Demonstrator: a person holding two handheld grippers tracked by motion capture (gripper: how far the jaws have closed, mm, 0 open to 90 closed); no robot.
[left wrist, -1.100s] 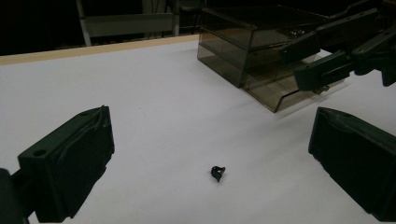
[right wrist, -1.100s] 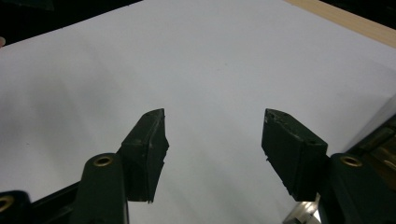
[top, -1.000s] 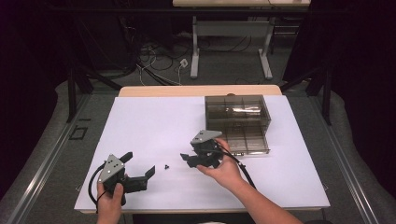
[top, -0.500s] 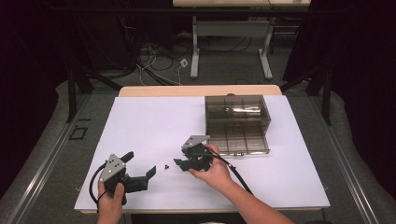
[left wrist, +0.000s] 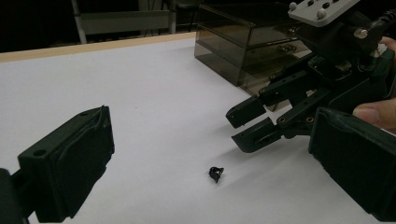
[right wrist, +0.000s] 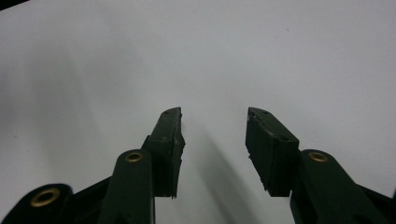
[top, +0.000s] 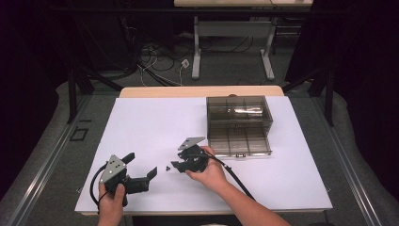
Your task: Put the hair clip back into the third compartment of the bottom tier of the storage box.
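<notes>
- High view: the small black part [top: 167, 168] lies on the white tabletop [top: 155, 122], between both hand-held grippers.
- Right hand-held gripper [top: 178, 161], jaws apart and just been closing, nothing between them, sits just beside the part.
- Left hand-held gripper [top: 141, 165] is spread wide, empty.

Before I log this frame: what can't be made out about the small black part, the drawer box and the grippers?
- Small black part: too small in the high view and the left gripper view to tell what it is.
- Drawer box: tinted walls and glare obscure contents in the high view; the right gripper covers part of it in the left gripper view.
- Left gripper: its body is cut off by the frame edges in its own view.
</notes>
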